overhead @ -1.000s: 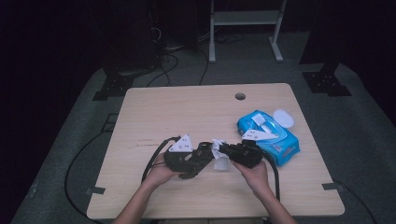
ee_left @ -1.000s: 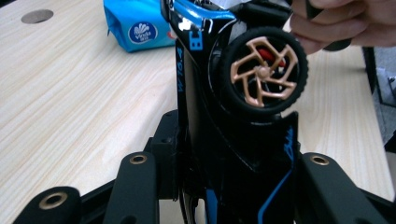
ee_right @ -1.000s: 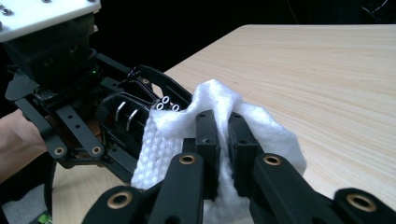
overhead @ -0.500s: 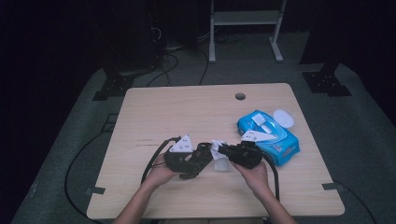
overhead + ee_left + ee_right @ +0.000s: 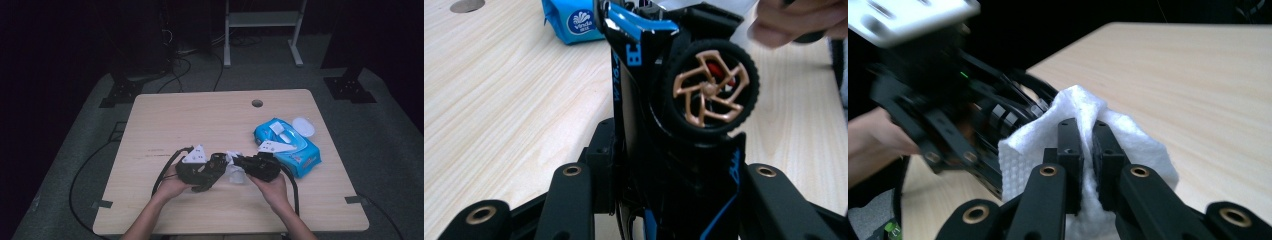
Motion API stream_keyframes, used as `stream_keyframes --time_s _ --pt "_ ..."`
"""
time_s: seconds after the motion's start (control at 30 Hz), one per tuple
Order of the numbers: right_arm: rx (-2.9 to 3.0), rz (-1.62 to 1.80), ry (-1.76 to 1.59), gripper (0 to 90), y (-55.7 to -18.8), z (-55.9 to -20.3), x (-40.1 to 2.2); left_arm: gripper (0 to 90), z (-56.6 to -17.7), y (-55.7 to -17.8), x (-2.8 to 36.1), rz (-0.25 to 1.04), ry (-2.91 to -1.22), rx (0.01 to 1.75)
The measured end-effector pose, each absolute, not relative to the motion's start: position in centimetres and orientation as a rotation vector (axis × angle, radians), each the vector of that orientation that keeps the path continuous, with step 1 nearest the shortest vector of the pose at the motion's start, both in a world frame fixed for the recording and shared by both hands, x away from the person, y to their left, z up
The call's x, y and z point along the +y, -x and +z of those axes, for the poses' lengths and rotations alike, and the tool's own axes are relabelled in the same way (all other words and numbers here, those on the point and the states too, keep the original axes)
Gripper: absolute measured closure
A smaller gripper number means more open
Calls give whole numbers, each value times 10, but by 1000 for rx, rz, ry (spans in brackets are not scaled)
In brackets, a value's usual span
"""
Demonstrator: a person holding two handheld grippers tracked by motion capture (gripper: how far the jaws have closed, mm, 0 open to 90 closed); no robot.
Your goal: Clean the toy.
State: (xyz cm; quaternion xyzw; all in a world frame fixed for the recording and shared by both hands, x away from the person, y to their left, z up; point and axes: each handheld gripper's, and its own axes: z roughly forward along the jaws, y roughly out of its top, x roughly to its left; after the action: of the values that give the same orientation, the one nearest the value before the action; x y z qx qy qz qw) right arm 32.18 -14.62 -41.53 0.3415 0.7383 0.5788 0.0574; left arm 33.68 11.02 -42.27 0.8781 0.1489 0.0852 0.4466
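You face a pale wooden bench [image 5: 200, 125] with a round cable hole [image 5: 257, 103] near its far edge, standing on grey carpet [image 5: 75, 165]. Beyond it the room lies dark, with a white metal frame [image 5: 260, 30] and black cables [image 5: 185, 65] on the floor.

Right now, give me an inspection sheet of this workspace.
Surface: light wooden table, round hole near far edge.
Job's things: black-and-blue toy car with bronze-spoked wheel; white wet wipe.
Clutter: blue wet-wipe pack, lid open.
Grippers: left gripper clamps the toy car; right gripper shut on the wet wipe.
Cables: black cables trail from both grippers.
Surroundings: dark room, white metal stand, grey floor.
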Motion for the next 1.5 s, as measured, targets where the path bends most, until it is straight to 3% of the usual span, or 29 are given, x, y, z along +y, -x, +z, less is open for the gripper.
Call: stream_keyframes --time_s 0.13,0.3,0.53,0.77,1.0,1.33,1.5 --pt "2224 1775 -982 844 -319 -405 -143 569 -422 -337 110 199 -2159 369" --pt "2246 1732 -1057 845 -324 -420 -147 570 -424 -337 110 209 -2181 368" --pt "2224 1814 -916 844 -312 -394 -134 570 -425 -335 103 205 -2185 350" --pt "2227 1738 -1000 844 -320 -405 -143 570 -426 -334 103 215 -2197 350" --pt "2248 1748 -876 844 -311 -389 -125 570 -425 -332 98 210 -2195 327" --pt "2241 1737 -882 844 -308 -388 -125 570 -423 -332 100 199 -2171 331" --pt "2182 1796 -1029 844 -320 -400 -146 570 -416 -333 109 204 -2131 340"
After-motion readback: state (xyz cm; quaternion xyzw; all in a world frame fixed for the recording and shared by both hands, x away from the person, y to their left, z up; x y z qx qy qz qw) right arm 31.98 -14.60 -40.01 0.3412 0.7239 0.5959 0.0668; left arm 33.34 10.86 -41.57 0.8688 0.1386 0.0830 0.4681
